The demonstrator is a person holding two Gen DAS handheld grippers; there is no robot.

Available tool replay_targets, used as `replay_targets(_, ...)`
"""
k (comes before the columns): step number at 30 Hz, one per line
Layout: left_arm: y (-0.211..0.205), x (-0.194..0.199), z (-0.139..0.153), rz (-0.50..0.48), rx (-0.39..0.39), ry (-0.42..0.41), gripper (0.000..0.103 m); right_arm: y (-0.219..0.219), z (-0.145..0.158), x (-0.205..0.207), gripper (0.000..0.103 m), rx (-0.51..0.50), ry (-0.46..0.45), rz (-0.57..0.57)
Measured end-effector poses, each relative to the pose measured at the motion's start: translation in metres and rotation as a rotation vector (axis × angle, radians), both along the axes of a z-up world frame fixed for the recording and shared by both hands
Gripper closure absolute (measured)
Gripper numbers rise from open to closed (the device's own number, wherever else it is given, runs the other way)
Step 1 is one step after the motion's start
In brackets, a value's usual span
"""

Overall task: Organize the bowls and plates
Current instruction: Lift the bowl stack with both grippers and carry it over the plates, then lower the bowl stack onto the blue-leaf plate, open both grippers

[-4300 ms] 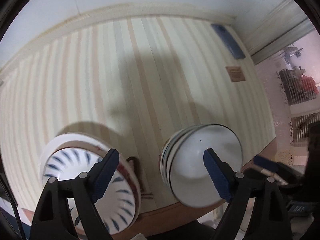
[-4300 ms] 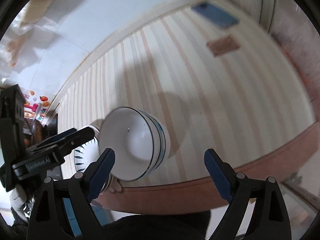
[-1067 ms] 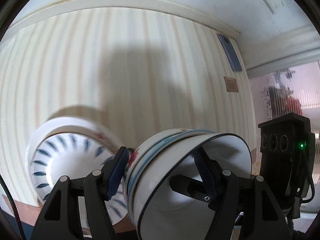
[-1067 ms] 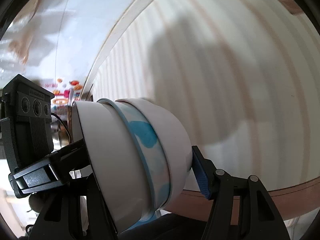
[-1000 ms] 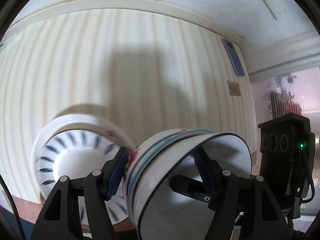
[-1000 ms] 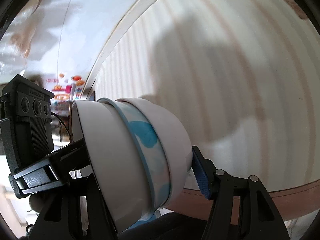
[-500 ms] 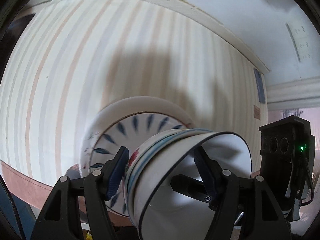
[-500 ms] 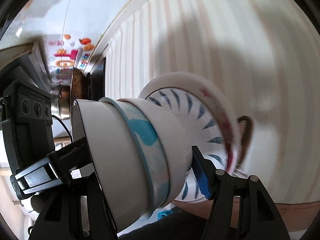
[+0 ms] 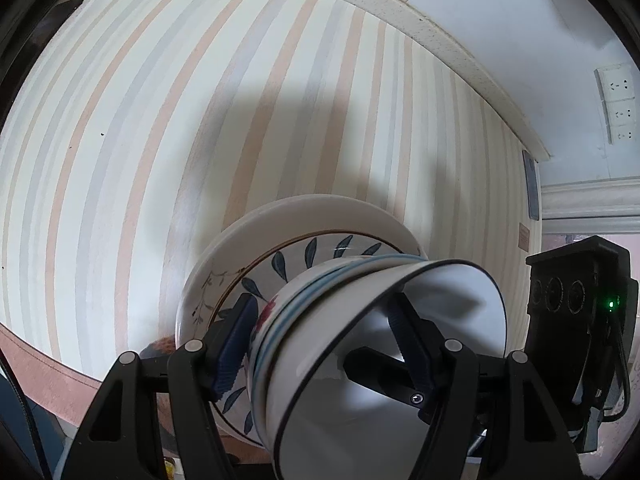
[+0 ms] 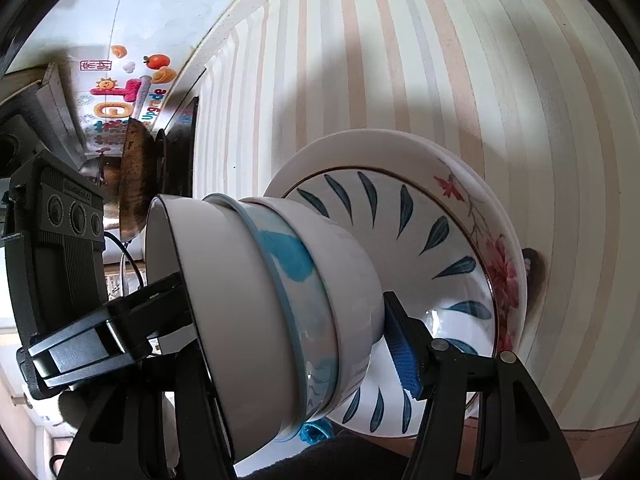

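Note:
A stack of nested white bowls (image 9: 384, 344) with blue trim is gripped from both sides. My left gripper (image 9: 320, 344) is shut on the stack's wall, one finger inside and one outside. My right gripper (image 10: 280, 344) is shut on the opposite wall of the same bowl stack (image 10: 280, 300). The stack sits just over, or on, a stack of plates (image 9: 296, 236) with blue leaf marks and red flowers, also in the right wrist view (image 10: 440, 232); I cannot tell if they touch.
The plates rest on a striped cream table (image 9: 200, 100) near its brown front edge (image 9: 44, 368). A wall socket (image 9: 616, 100) is at the back right. A wok (image 10: 134, 176) and stove stand at the table's left end.
Both grippers closed on the bowl stack, lifted it and carried it left over the plate stack; it now sits lower over the plates' middle.

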State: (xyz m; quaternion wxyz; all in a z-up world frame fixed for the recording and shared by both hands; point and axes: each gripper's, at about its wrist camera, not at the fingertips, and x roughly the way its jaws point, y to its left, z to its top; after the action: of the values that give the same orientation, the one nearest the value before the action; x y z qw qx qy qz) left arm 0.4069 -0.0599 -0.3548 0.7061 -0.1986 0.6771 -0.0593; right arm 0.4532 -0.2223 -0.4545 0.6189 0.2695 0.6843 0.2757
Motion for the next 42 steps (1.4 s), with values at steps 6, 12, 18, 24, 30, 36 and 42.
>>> replay_targets(6,0.0,-0.001,-0.004,0.001,-0.005,0.008,0.037,-0.005,-0.003,0.002,0.04,-0.016,0.005,-0.006)
replay_targets(12,-0.003,-0.003,-0.009,0.0,-0.006,0.017,0.037,-0.005,-0.008,0.0,0.04,-0.026,0.02,-0.007)
replay_targets(18,-0.006,-0.001,-0.01,-0.001,-0.002,0.019,0.037,-0.007,-0.01,0.001,0.04,-0.02,0.016,-0.004)
replay_targets(24,-0.009,-0.001,-0.005,-0.016,0.058,0.005,0.037,-0.006,-0.009,-0.001,0.039,-0.027,0.018,0.005)
replay_targets(30,-0.01,-0.007,0.003,-0.024,0.101,-0.016,0.037,-0.005,-0.003,-0.005,0.039,-0.052,-0.003,0.006)
replay_targets(36,-0.012,-0.016,0.023,-0.054,0.147,-0.076,0.037,-0.007,0.016,-0.01,0.038,-0.11,-0.063,0.014)
replay_targets(42,-0.011,-0.035,0.055,-0.087,0.218,-0.171,0.032,-0.017,0.049,-0.027,0.023,-0.198,-0.149,-0.015)
